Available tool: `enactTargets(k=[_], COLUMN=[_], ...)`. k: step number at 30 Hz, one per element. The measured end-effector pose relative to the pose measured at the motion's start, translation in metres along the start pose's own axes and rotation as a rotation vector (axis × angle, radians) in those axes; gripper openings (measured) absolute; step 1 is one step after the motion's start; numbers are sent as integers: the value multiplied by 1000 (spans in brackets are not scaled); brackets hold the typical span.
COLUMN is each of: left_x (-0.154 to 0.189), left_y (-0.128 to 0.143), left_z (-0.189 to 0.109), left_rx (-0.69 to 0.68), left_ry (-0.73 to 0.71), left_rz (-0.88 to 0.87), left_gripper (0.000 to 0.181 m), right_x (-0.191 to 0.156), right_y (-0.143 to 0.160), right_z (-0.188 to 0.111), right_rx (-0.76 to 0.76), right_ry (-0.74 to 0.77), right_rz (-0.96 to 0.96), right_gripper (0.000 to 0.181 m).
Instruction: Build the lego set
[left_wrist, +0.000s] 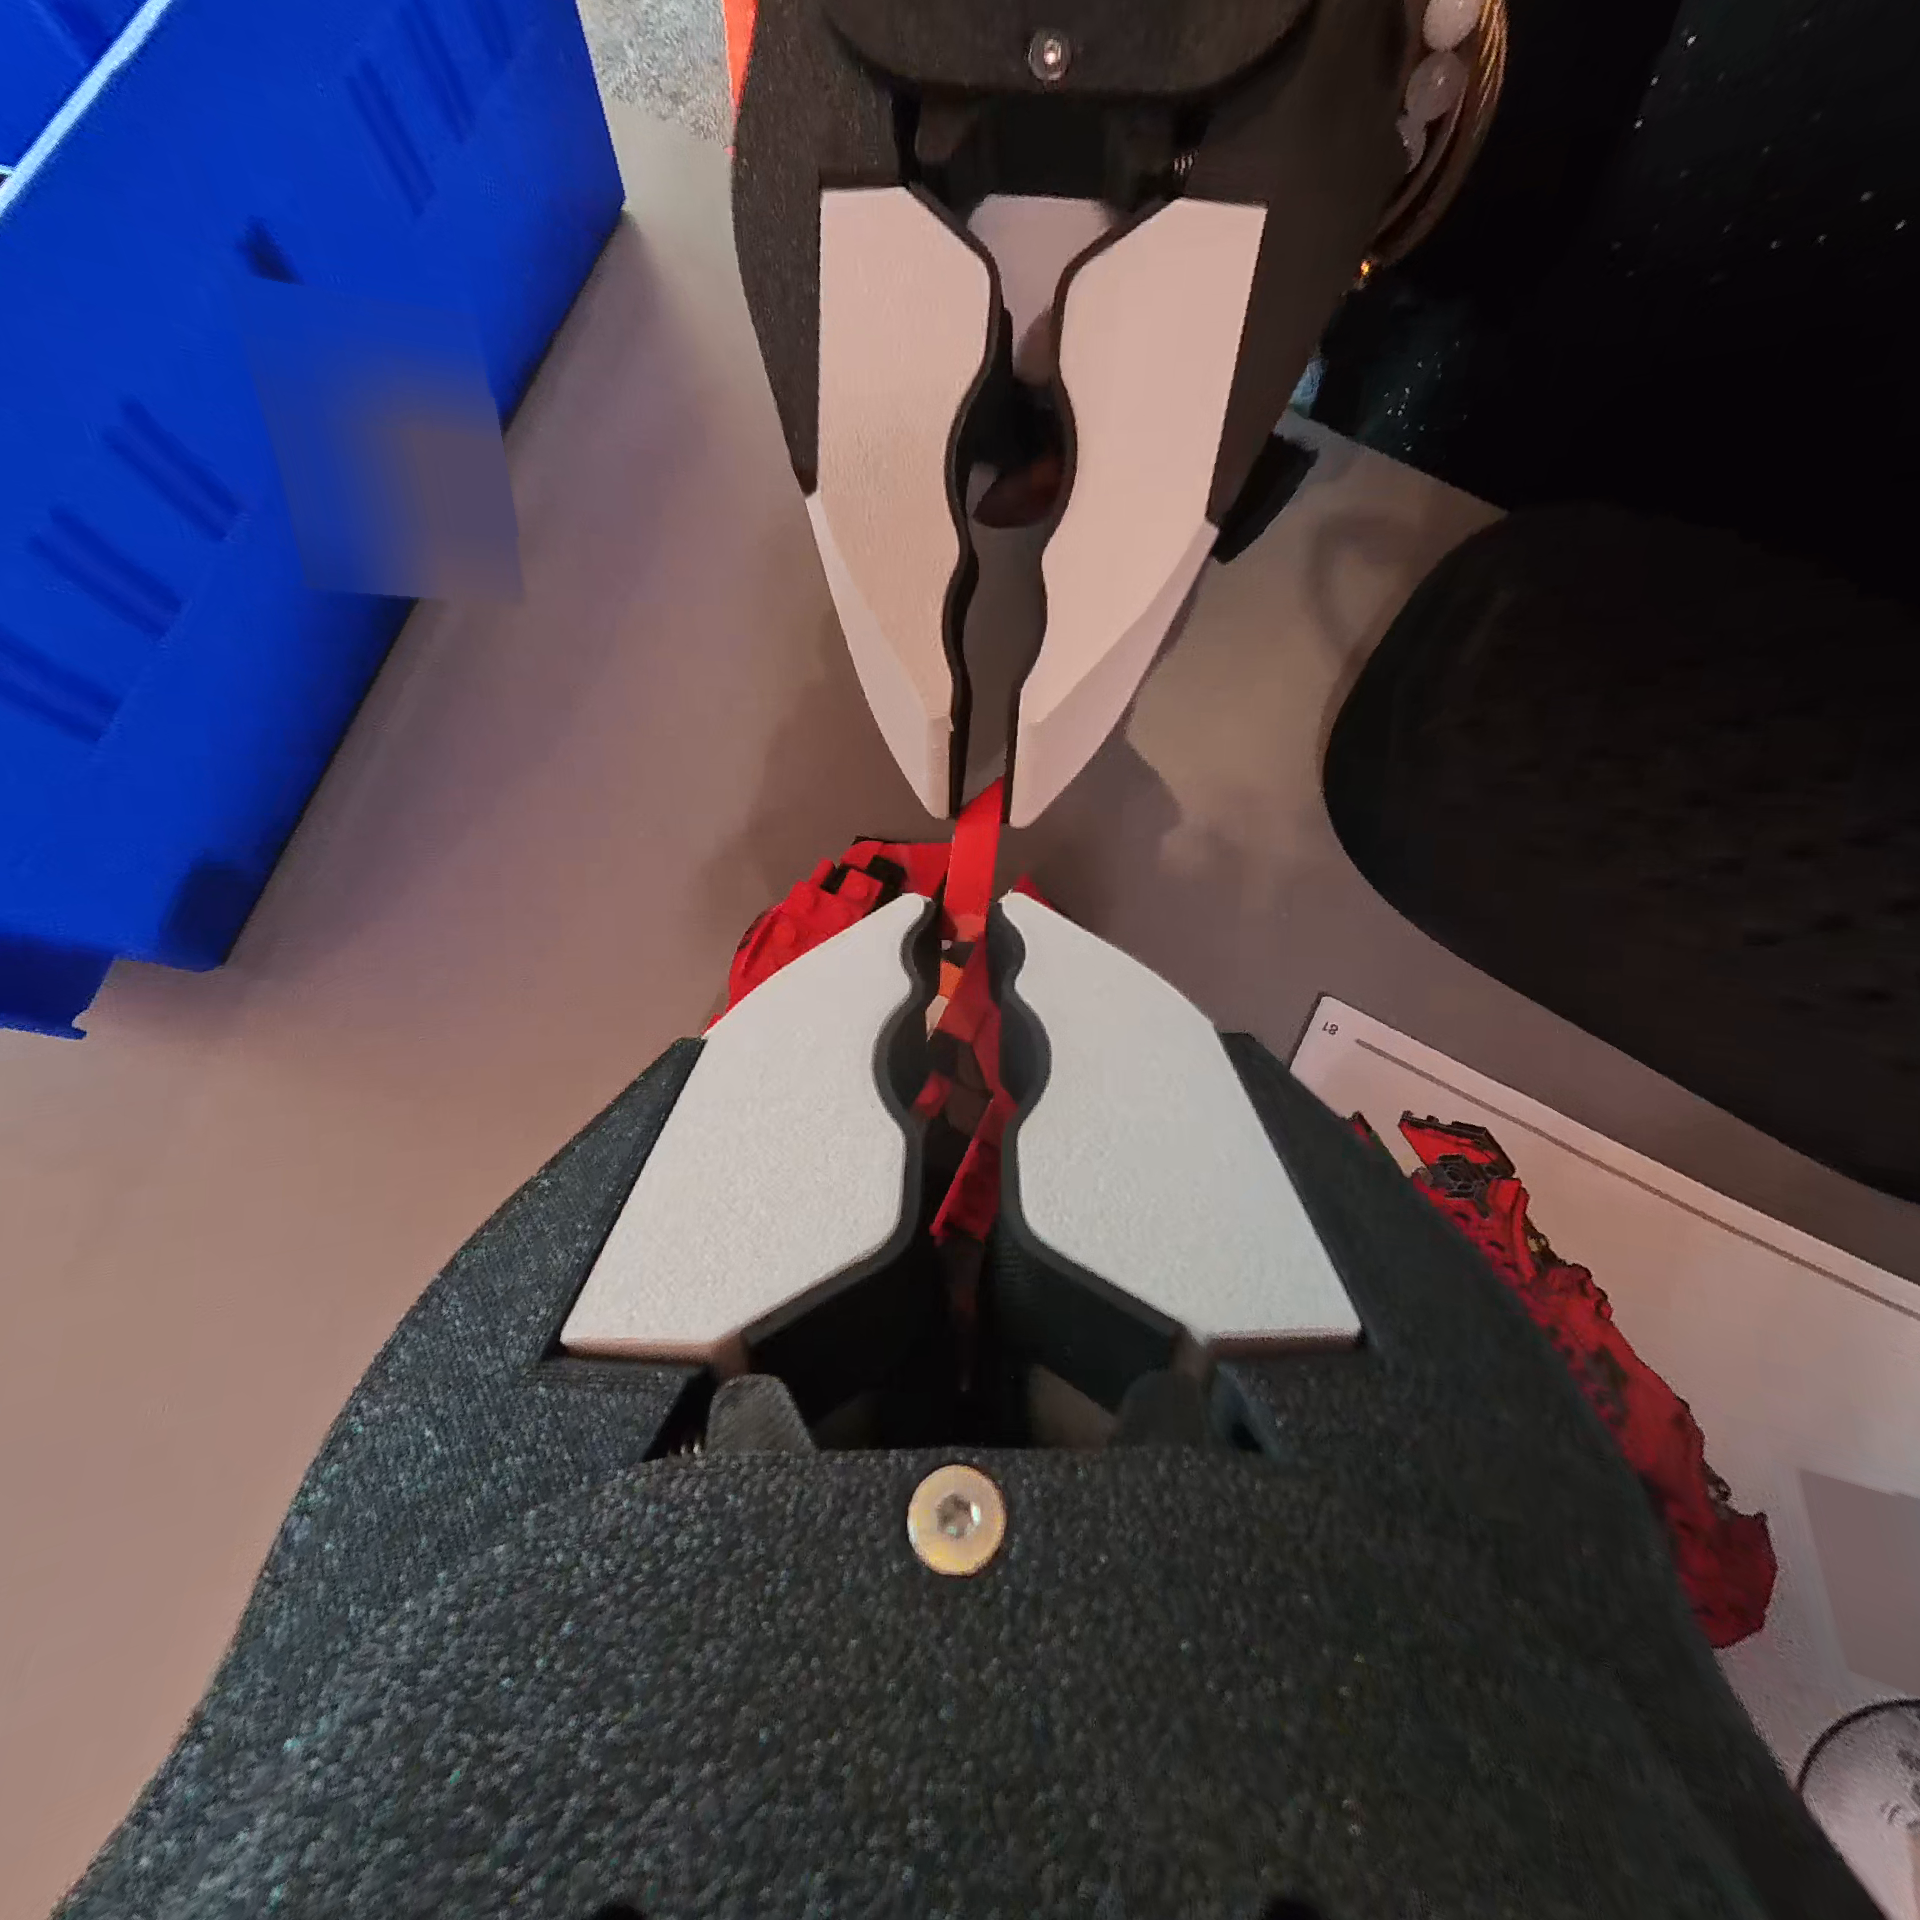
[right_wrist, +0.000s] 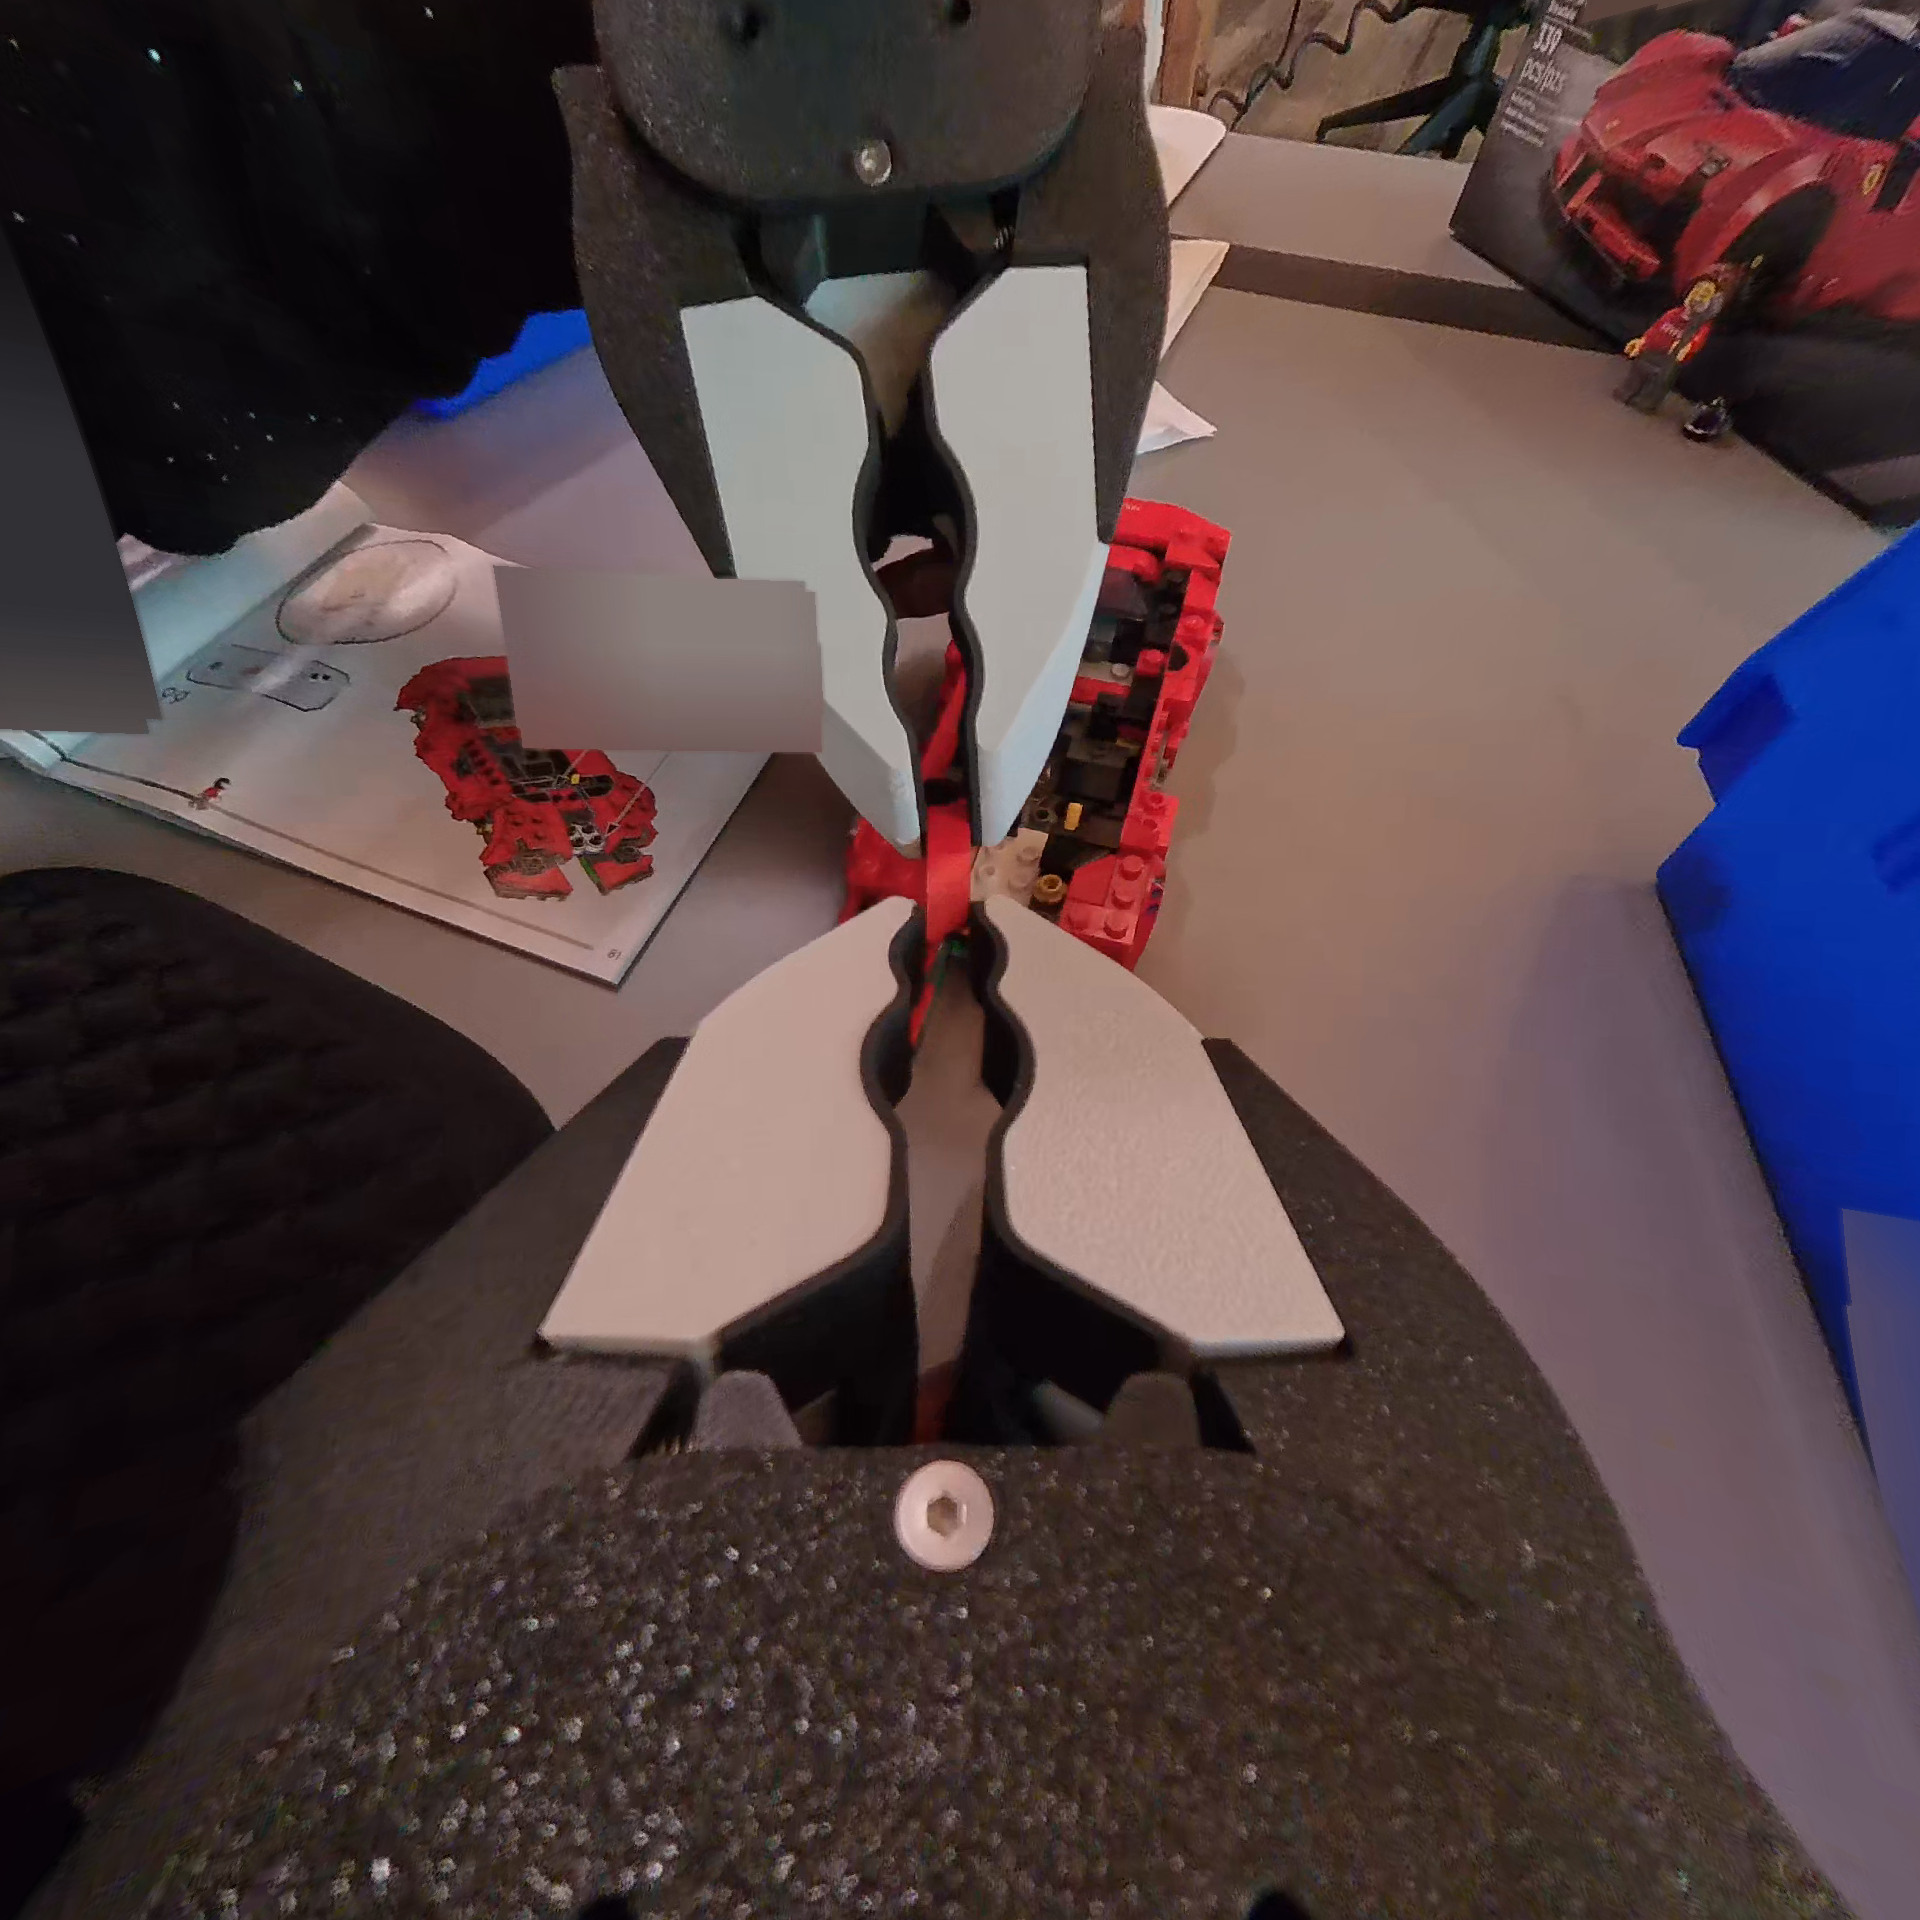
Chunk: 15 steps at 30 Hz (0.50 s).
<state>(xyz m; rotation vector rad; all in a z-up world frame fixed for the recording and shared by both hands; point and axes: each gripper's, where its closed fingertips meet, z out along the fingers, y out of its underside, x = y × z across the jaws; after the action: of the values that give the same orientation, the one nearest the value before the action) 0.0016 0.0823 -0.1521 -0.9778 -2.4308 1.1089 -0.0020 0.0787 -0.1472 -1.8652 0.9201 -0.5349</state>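
Together, the left tongs (left_wrist: 961, 904) and right tongs (right_wrist: 948, 909) meet tip to tip, each pinched narrowly on one thin red piece (left_wrist: 977, 831) held just above the half-built red car (right_wrist: 1132, 727). That car stands on the grey desk (right_wrist: 1455, 831), an instruction booklet (right_wrist: 416, 810) beside it and a blue bin (left_wrist: 208, 520) near.
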Motion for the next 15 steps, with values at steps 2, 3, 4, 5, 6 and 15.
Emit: enactTargets(k=[2, 3, 4, 5, 6, 15], left_x=[-2, -4, -6, -9, -13, -25], left_y=[1, 1, 2, 4, 8, 25], left_z=[1, 2, 2, 2, -1, -11], left_rx=[-9, -15, -21, -38, -57, -116], left_ry=[-5, -12, -22, -41, -66, -231], left_rz=[4, -4, -19, -38, -57, -121], left_gripper=[8, 8, 9, 13, 18, 1], right_x=[2, 4, 7, 11, 16, 15], right_y=[1, 2, 3, 4, 7, 18], right_z=[0, 0, 0, 0, 0, 11], right_rx=[-2, 1, 3, 1, -6, -87], right_ry=[19, 37, 61, 88, 117, 257], right_rz=[-8, -6, 10, 36, 62, 80], right_gripper=[8, 8, 7, 7, 7, 7])
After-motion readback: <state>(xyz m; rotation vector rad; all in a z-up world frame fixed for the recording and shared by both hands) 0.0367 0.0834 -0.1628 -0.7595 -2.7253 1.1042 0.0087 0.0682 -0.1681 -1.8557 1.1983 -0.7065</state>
